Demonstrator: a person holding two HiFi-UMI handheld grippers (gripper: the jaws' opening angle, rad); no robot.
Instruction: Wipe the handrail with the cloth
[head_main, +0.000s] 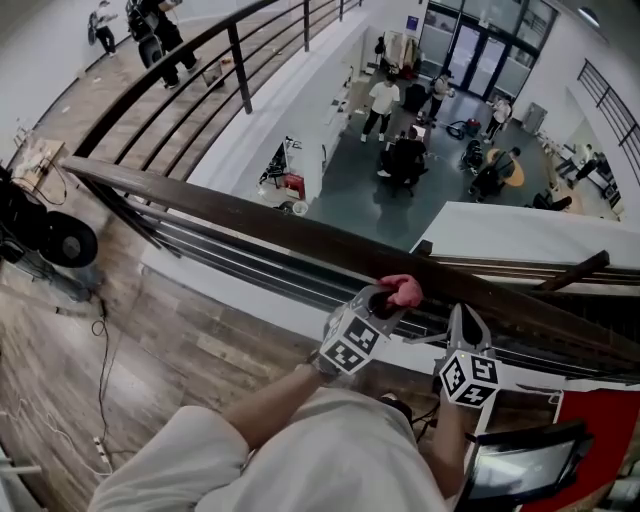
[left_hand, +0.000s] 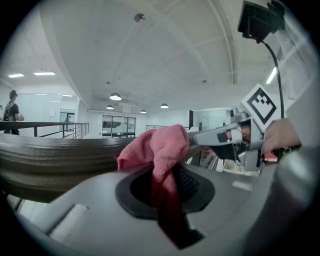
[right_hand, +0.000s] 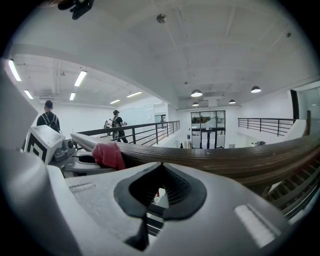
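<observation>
Cloth (left_hand: 157, 145) is soft, light and limp; your left gripper (left_hand: 165, 172) has its jaws closed on the bunched middle, with a wad poking out at the handrail (head_main: 250, 215), so pinch the bunch firmly or rail friction will drag it out. Your right gripper (right_hand: 160, 167) has its jaws closed on nothing, just beside the rail. The gripper body hides the cloth-to-rail contact, which is probably touching, and the rail's right end runs out of frame.
</observation>
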